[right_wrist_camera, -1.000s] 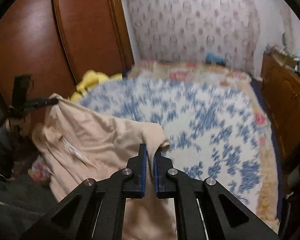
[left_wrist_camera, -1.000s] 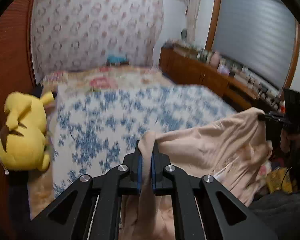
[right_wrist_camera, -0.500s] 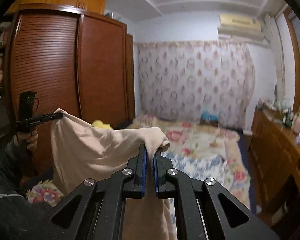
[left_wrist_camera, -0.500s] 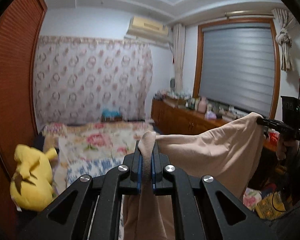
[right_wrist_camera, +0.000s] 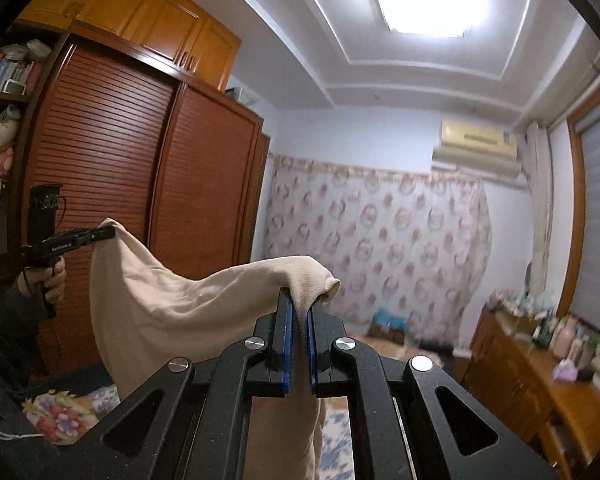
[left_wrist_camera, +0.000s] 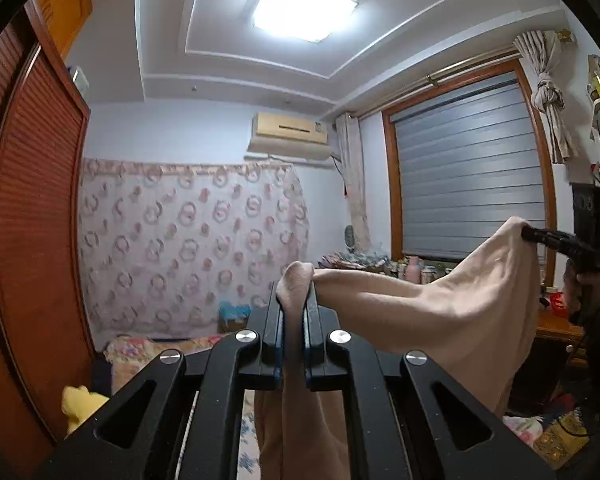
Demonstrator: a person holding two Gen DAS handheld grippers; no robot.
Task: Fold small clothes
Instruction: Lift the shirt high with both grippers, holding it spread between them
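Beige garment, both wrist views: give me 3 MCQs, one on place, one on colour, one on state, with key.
1. Where is the beige garment?
A. flat on the bed
B. held up in the air between the two grippers
C. on the dresser

2. What colour are the pads of the right gripper?
A. blue
B. red
C. white

3. What state is the left gripper in?
A. open, nothing in it
B. out of view
C. shut on the garment

Key: B, it hangs slack from both grippers; A, blue strips line the jaws; C, cloth is pinched between its jaws.
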